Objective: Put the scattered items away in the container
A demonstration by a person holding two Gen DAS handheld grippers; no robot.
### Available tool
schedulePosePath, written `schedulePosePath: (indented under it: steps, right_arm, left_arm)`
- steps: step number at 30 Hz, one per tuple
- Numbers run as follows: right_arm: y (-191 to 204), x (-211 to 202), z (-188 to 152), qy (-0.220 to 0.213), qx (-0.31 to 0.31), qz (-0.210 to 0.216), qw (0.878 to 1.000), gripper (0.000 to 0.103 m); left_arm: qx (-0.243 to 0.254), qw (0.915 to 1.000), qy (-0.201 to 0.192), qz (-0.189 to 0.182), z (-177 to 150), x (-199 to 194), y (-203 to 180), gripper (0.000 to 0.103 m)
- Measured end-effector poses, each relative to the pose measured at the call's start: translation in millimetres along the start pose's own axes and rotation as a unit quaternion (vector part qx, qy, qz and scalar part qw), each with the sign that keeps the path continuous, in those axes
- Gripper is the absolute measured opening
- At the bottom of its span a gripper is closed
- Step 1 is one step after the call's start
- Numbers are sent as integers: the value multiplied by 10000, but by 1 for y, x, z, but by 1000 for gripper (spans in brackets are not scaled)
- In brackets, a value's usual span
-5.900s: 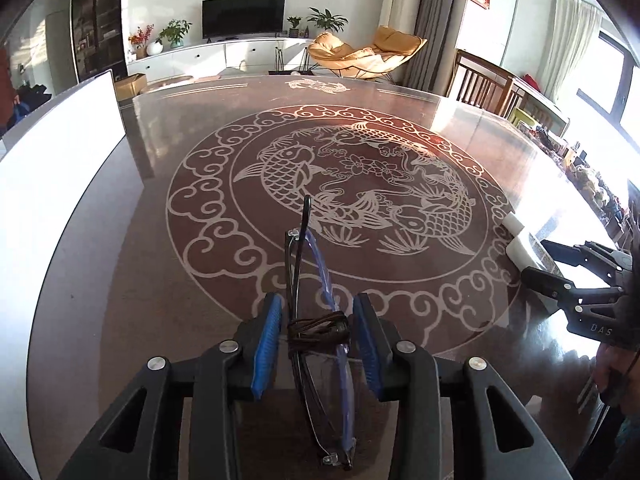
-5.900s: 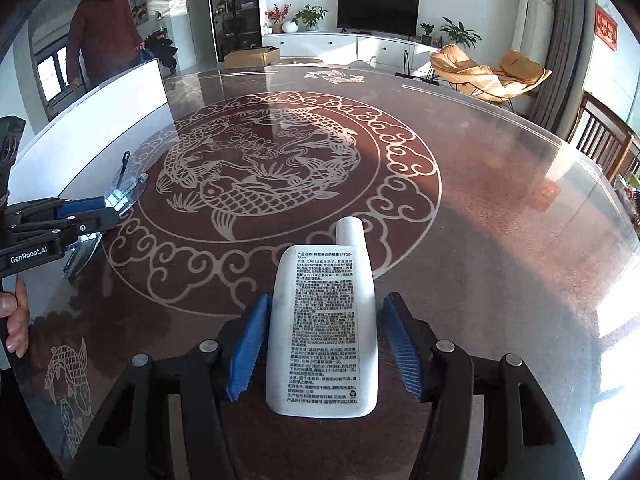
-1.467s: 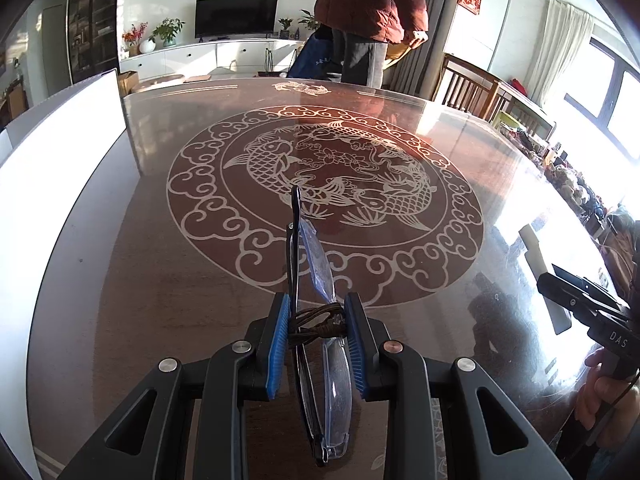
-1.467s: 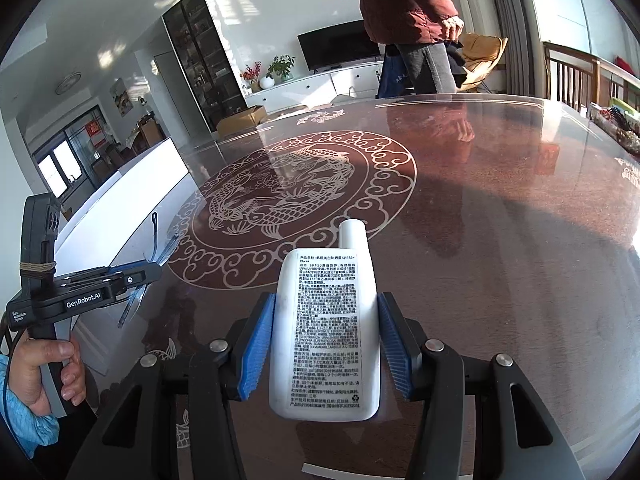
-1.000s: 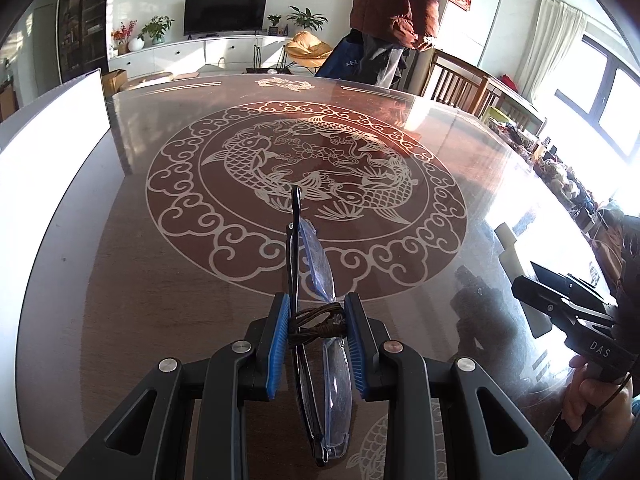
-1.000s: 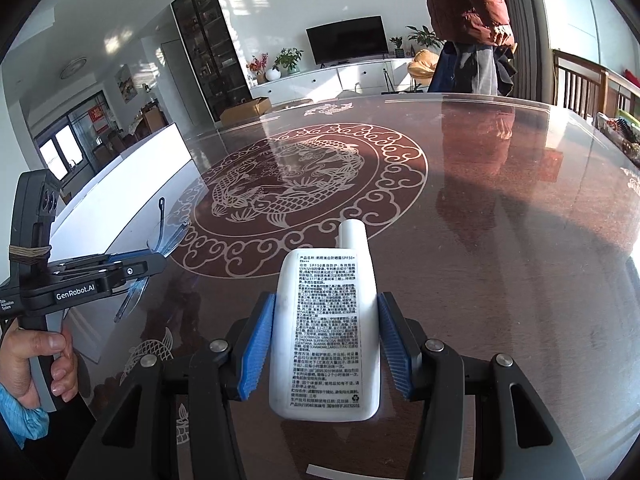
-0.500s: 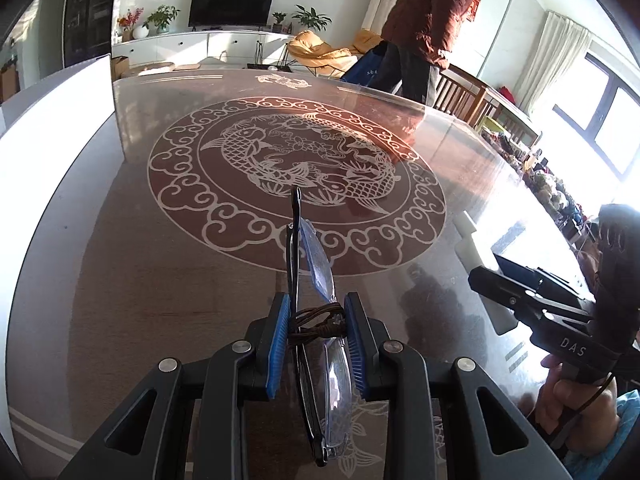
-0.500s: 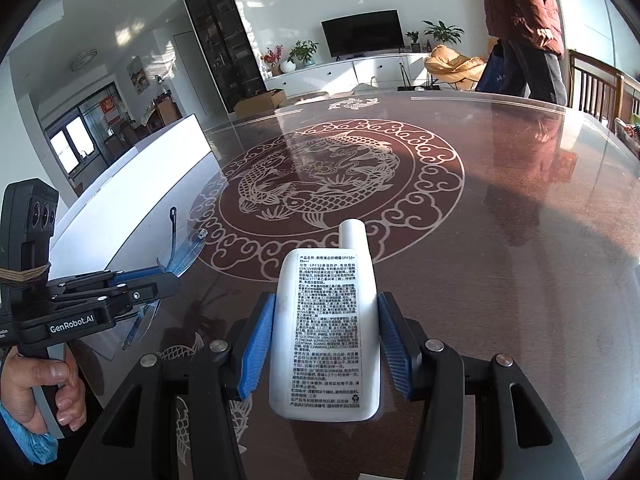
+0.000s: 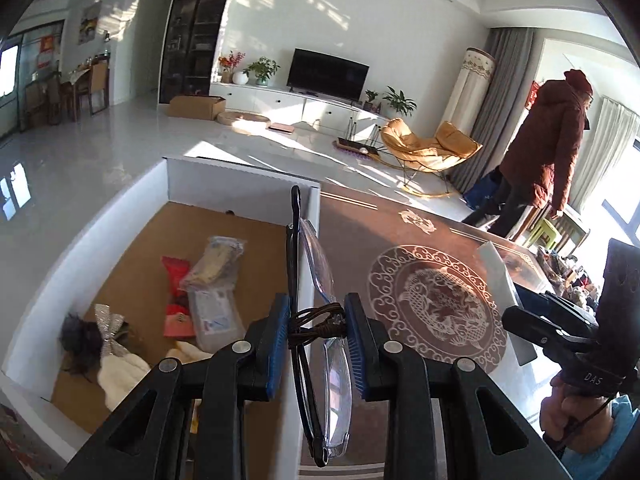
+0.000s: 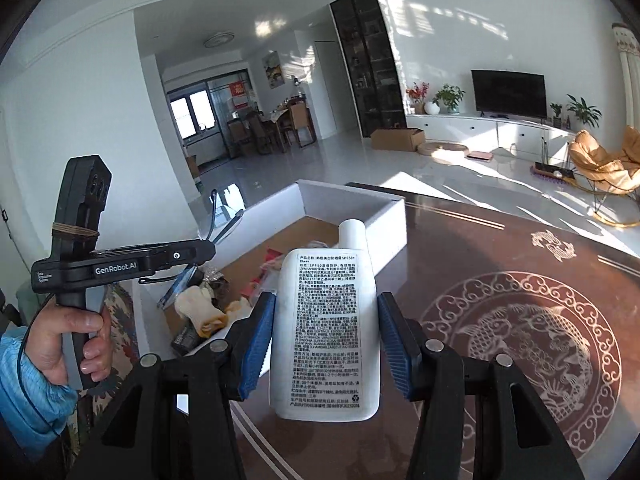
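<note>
2 handheld tools are raised over the edge of a dark brown surface [image 10: 500, 248] patterned with a pale circular fish design.

The left tool [image 9: 316, 330] is clamped on a folded pair of glasses [image 9: 316, 280]. Its blue pads press on the middle of the frame, where a dark cord is wound, and the glasses stand on edge, pointing forward past the fingertips. In the left wrist view they line up with the right-hand wall of a white box [image 9: 240, 182], which sits beside the surface. The box has white walls and a brown floor. Inside it lie a red packet [image 9: 176, 294], 2 clear plastic packets [image 9: 216, 264], a dark fluffy item with a silver bow [image 9: 106, 326] and something soft and cream-coloured [image 9: 120, 376].

The right tool [image 10: 325, 334] is closed on a white bottle [image 10: 326, 328], gripped by its 2 sides with the cap pointing forward and a printed black text label facing the camera. The bottle is held in the air above the surface, near the box's near corner.

From the right wrist view, the left tool appears at the left, held by a bare hand [image 10: 76, 340] in a blue sleeve, with the glasses over the box. A person in a dark red coat [image 9: 548, 152] stands at the far side of the room.
</note>
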State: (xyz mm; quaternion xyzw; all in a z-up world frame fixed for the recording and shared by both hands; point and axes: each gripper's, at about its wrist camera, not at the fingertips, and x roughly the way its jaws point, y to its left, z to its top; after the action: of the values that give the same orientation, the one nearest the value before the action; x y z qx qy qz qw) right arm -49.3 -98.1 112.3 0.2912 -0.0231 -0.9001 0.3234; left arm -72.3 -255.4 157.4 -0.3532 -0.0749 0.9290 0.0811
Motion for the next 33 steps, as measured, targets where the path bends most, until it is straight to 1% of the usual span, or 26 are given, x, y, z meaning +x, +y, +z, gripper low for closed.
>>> schedulePosePath:
  steps: [2,4,6,9,10,11,12,13,14,15,17,18,20,22,24,26,27,28,29,30,31,33]
  right_arm:
    - [23,36,27,55,-109,221,9997,52]
    - [43,76,48,165,-240,348,9990,52]
    - [59,118,63,331,-347,431,9979,52]
    - [74,178,65,639,-438,410,9962,53]
    - [75,198,63,814,-374,468,9949,53]
    - [75,219,58,1084,-283,494,9925,54]
    - [73,239,51,1415,-176,495,9885,65]
    - [69,255,45,1686,-57,525,9843,72]
    - [65,265,40,1824,45,566,9816,72]
    - [59,269,36,1838,109,562,9813,72]
    - [50,264,31,1659,195,529,9845,72]
    - [45,259,29,1575,243,516,9859,72]
    - [36,246,26,1411,298,445,9886,72]
    - [27,224,22,1179,304,298,9921,72]
    - [11,191,12,991,319,97,9945,72]
    - [-14,161,-8,953,317,-259,9946,72]
    - [-29,146,-21,958,322,-471,9938,72]
    - [-46,127,-35,976,339,-687,9923,72]
    - [-65,107,-52,1014,366,-928,9898,72]
    - [-85,87,-70,1061,397,-1189,9864,72]
    - [-105,66,-89,1099,436,-1466,9821,72]
    - [-142,24,-129,1177,582,-2009,9708,72]
  left_arm:
    - [52,9993,70,351,15,4,26,28]
    - [-61,9985,216,492,25,18,54,28]
    - [-145,9970,370,670,30,37,77,28]
    - [-349,9934,670,861,27,73,110,28]
    - [-449,9906,867,960,24,87,120,30]
    - [-539,9860,1088,1146,19,101,129,31]
    - [-610,9804,1286,1366,13,113,137,39]
    - [-673,9753,1423,1551,8,122,143,59]
    - [-742,9717,1488,1680,2,127,149,69]
    - [-811,9704,1480,1729,-4,128,153,75]
    - [-969,9717,1476,1569,-10,126,159,75]
    - [-977,9730,1396,1555,-10,122,157,75]
    - [-834,9748,1192,1690,-6,110,146,75]
    - [-604,9788,949,1712,0,95,126,75]
    - [-366,9842,701,1586,5,79,93,75]
    - [-81,9894,481,1367,8,63,52,77]
    - [98,9918,372,1218,8,55,28,80]
    - [305,9936,264,1051,8,48,4,88]
    - [528,9945,160,888,5,41,-20,93]
    - [742,9945,73,741,0,37,-46,100]
    - [924,9938,22,612,-5,34,-70,103]
    - [1136,9927,21,416,-20,35,-110,103]
